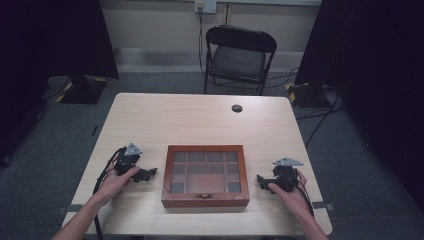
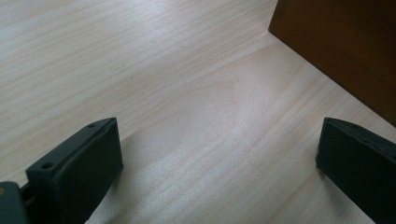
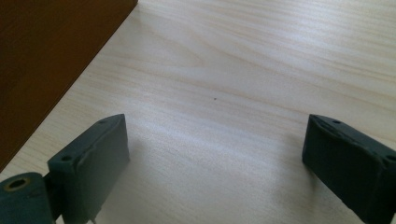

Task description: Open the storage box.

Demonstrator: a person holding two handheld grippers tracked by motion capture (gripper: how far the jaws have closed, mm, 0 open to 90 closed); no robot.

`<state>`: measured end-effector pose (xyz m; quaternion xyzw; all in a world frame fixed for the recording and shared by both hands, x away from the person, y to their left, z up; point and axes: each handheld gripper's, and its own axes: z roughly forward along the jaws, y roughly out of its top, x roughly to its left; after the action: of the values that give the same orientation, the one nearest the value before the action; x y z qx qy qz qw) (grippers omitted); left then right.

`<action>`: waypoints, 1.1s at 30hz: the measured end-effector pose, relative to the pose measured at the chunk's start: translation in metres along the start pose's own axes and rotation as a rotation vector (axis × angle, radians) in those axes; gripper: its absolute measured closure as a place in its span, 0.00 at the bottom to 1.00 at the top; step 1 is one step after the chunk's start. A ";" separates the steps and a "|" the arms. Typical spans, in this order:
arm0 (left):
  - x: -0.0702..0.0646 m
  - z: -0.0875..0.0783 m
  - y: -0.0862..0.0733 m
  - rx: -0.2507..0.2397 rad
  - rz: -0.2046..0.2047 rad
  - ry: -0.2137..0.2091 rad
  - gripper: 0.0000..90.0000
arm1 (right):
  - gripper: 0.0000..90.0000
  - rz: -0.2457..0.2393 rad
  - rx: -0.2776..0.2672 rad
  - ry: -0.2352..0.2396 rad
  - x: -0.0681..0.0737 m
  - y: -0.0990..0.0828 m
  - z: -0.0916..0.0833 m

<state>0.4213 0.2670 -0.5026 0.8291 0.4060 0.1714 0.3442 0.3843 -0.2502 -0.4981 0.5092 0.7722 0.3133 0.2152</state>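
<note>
Both claws gape beside the wooden box.

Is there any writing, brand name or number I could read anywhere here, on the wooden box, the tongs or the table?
None can be read.
The wooden box with its glass lid shows no label; its small front clasp bears no visible marks.
The left tongs and right tongs carry no legible print.
The wall socket is too small and blurred to tell.
The table is plain.

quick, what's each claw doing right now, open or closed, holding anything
Left claw: open, holding nothing, resting on the table left of the wooden box.
Right claw: open, holding nothing, right of the box.
</note>
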 end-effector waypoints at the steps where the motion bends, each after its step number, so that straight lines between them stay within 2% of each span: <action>1: 0.000 0.000 0.000 0.000 0.000 0.000 0.00 | 0.10 -0.002 0.003 0.000 0.000 0.000 0.000; 2: 0.000 0.000 0.000 0.000 0.000 0.000 0.00 | 0.15 -0.010 0.008 0.005 0.000 0.001 -0.001; 5: 0.000 0.000 0.000 0.000 0.000 0.000 0.00 | 0.16 -0.017 0.007 0.006 0.001 0.002 -0.003; 6: 0.000 0.000 0.000 0.000 0.000 0.000 0.00 | 0.19 -0.025 0.008 0.014 0.001 0.003 -0.004; 10: 0.000 0.000 0.000 0.000 0.000 0.000 0.00 | 0.23 -0.017 -0.020 0.030 -0.003 0.008 -0.011; 15: 0.000 0.000 0.000 0.000 0.001 0.000 0.00 | 0.24 -0.016 -0.024 0.036 -0.002 0.015 -0.017; 17: 0.000 0.000 0.000 0.000 0.000 0.000 0.00 | 0.25 0.003 -0.026 0.077 -0.002 0.019 -0.019; 19: 0.000 0.000 0.000 0.000 0.000 0.000 0.00 | 0.28 -0.006 -0.027 0.086 -0.001 0.022 -0.022; 20: 0.000 0.000 0.000 0.000 0.000 0.000 0.00 | 0.31 -0.008 -0.032 0.107 0.000 0.025 -0.025; 21: 0.000 0.000 0.000 0.000 0.001 0.000 0.00 | 0.31 -0.008 -0.032 0.107 0.000 0.025 -0.025; 22: 0.000 0.000 0.000 0.000 0.000 0.000 0.00 | 0.34 -0.005 -0.033 0.133 0.002 0.027 -0.029; 23: 0.000 0.000 0.000 0.000 0.000 0.000 0.00 | 0.34 -0.005 -0.033 0.133 0.002 0.027 -0.029; 24: 0.000 0.000 0.000 0.000 0.000 0.000 0.00 | 0.37 -0.003 -0.035 0.157 0.003 0.029 -0.032; 28: 0.000 0.000 0.000 0.000 0.000 0.000 0.00 | 0.41 0.003 -0.042 0.195 0.005 0.032 -0.037; 33: 0.000 0.000 0.000 0.000 0.000 -0.001 0.00 | 0.48 0.004 -0.072 0.250 0.009 0.037 -0.046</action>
<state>0.4214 0.2671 -0.5027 0.8292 0.4057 0.1712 0.3443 0.3753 -0.2439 -0.4396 0.4595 0.7802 0.4024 0.1349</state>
